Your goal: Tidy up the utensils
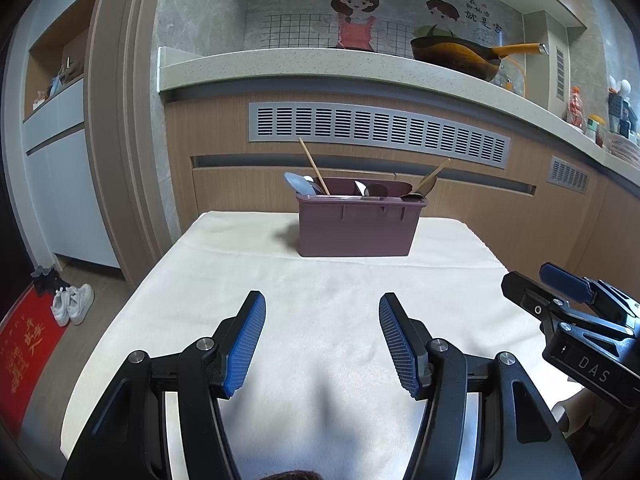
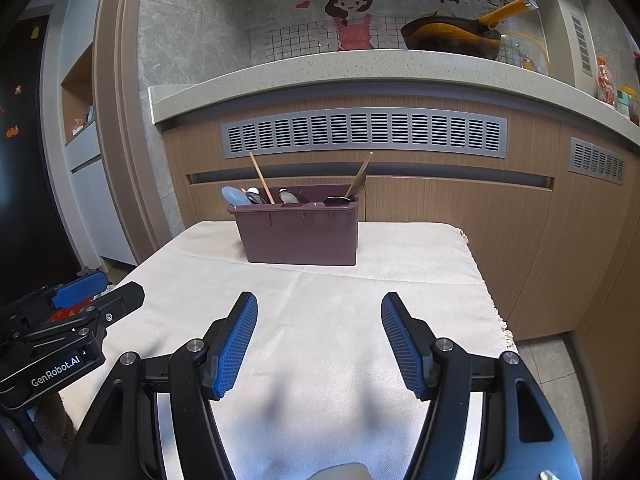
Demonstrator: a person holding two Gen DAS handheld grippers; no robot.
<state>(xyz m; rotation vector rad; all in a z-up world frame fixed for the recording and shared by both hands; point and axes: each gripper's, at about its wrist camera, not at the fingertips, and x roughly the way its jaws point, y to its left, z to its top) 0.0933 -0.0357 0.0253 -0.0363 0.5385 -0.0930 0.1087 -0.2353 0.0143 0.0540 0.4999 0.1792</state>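
Observation:
A purple utensil holder stands at the far end of the cloth-covered table. It holds spoons and wooden chopsticks in its compartments. It also shows in the right wrist view. My left gripper is open and empty, low over the near part of the table, well short of the holder. My right gripper is open and empty beside it. The right gripper shows at the right edge of the left wrist view.
A wooden cabinet front with grey vents rises behind the table, under a stone counter carrying a wok. White shoes and a red mat lie on the floor at left. The table's right edge drops to the floor.

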